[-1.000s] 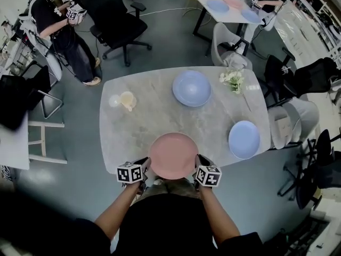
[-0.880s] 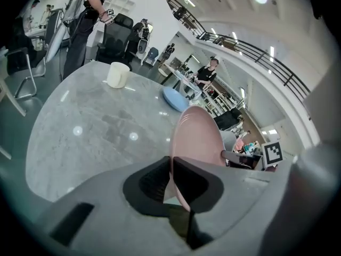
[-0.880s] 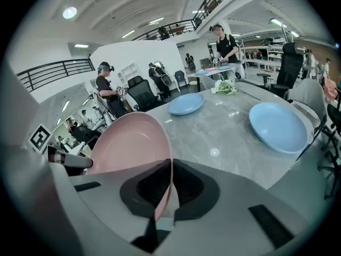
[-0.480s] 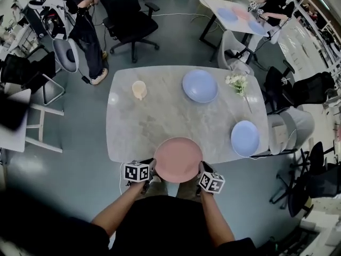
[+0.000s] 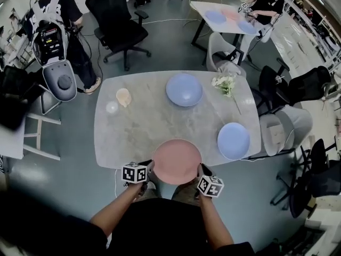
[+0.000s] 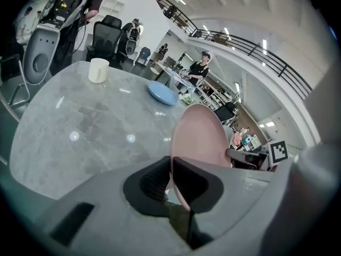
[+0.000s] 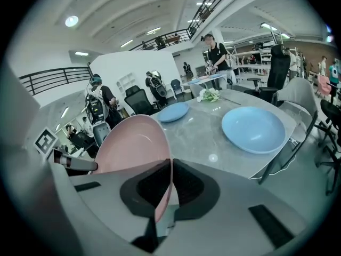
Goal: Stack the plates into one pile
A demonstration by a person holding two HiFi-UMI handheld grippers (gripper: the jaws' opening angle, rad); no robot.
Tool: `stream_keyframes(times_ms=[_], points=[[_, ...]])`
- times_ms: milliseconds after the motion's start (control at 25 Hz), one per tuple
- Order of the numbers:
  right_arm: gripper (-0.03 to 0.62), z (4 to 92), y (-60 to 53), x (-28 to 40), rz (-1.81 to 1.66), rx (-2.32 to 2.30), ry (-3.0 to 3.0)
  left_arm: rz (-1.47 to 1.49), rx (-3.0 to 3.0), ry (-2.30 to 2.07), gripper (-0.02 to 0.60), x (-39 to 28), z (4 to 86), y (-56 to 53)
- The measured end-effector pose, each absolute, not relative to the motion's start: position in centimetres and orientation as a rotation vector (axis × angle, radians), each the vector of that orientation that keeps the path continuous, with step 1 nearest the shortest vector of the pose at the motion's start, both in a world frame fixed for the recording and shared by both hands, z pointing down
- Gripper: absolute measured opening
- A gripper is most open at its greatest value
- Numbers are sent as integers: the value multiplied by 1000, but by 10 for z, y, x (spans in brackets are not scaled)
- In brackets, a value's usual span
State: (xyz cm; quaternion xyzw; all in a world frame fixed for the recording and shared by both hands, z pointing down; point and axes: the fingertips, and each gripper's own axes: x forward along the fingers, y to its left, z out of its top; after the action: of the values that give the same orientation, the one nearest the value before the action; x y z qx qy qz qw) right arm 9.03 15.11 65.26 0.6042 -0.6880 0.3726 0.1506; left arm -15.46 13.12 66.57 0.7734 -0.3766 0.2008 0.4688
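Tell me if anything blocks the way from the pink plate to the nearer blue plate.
Nothing visible does. Only bare tabletop lies between the pink plate and the nearer blue plate; the flowers and cup stand farther back.

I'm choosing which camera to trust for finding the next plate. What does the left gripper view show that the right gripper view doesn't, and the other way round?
Only the left gripper view: the white cup near the far side of the table.
Only the right gripper view: the nearer blue plate by the table's right edge.
Both: the pink plate, its rim clamped by the left gripper in one view and by the right gripper in the other, the farther blue plate, and the marble table.
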Motion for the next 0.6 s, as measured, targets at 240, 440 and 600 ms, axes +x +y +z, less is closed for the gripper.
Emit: stream_keyframes(times_ms=[240, 440, 600], points=[[21, 658, 136, 166, 1115, 1704, -2017, 499, 1889, -961, 31, -79, 671, 112], [21, 664, 119, 219, 1154, 1656, -2028, 551, 1838, -1012, 29, -27, 678, 103], [21, 659, 100, 264, 1166, 1648, -2039, 543, 1833, -1029, 29, 17, 670, 90]])
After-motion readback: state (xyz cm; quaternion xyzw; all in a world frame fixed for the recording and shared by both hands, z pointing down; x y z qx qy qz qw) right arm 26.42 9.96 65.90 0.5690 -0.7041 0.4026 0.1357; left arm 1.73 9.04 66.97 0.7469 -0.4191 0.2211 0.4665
